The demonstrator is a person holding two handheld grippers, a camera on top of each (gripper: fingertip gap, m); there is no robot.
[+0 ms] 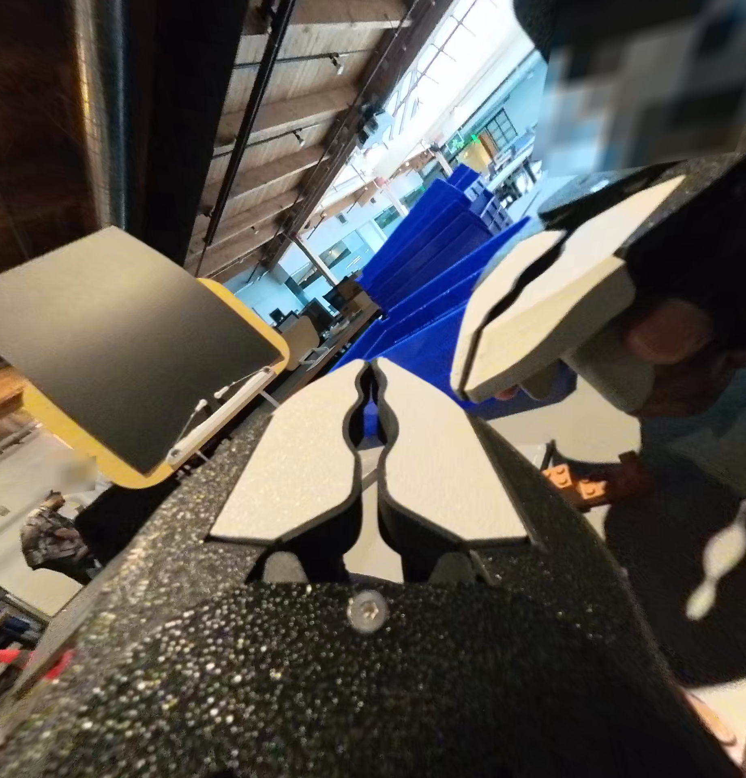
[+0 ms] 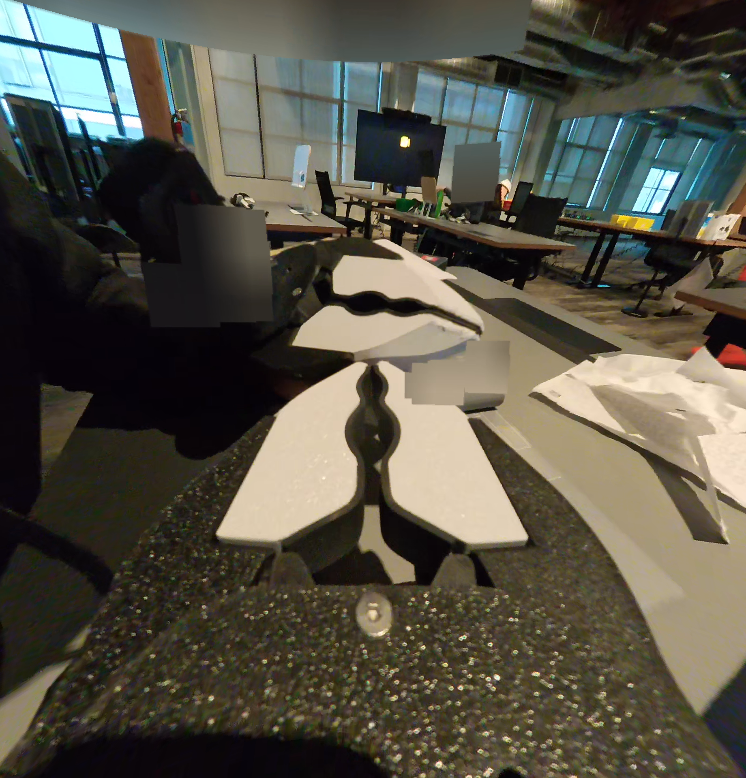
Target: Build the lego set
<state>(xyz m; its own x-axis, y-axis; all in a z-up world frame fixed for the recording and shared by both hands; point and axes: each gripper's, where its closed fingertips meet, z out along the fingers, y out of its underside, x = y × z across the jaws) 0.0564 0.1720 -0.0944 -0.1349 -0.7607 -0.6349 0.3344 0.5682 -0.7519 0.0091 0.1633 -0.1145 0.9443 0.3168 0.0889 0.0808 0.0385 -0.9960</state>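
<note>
My left gripper is shut, and nothing shows between its tips. It is tilted and points over the table edge. My right gripper hangs just to its right, also shut, with its tips close to the left gripper's. In the right wrist view my right gripper is shut and empty. The left gripper crosses just above and beyond its tips. Two small orange lego bricks lie joined on the pale table, below the right gripper. A dark piece sits beside them.
Blue bins stand in a row behind the grippers. A black panel with a yellow rim stands to the left. Crumpled white paper sheets lie on the grey table to the right. A person in dark clothing is on the left.
</note>
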